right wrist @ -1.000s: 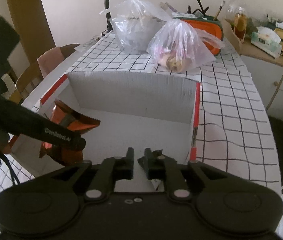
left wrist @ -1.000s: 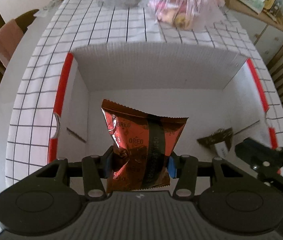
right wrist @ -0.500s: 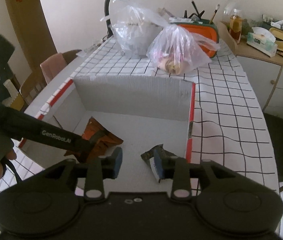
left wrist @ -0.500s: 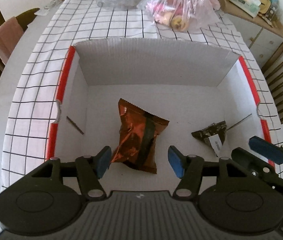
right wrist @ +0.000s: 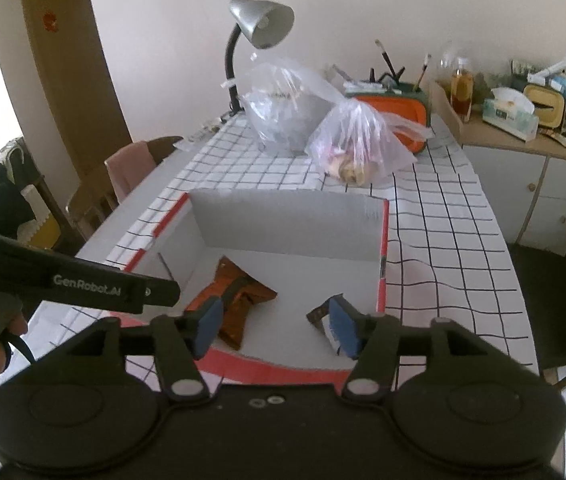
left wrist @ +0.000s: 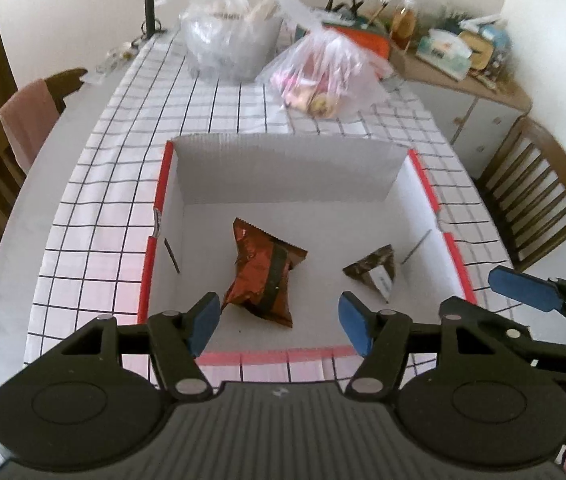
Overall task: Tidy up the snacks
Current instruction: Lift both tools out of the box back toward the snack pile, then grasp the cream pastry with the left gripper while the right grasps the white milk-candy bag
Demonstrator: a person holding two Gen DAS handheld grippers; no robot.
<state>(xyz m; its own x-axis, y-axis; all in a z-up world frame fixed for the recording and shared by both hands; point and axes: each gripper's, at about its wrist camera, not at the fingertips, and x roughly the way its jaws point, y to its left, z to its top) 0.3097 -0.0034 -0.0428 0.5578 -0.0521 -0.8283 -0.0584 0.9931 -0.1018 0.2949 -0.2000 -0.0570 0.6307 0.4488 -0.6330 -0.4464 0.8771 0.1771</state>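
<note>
Left wrist view: left gripper, jaws opening, has dropped the red packet into the box; right gripper, also opening and empty, half hides the dark packet.

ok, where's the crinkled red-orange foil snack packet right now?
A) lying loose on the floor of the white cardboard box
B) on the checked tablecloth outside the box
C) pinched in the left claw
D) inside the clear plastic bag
A: the crinkled red-orange foil snack packet lies on the floor of the white cardboard box, and the left claw stands open above it, touching nothing.
</note>
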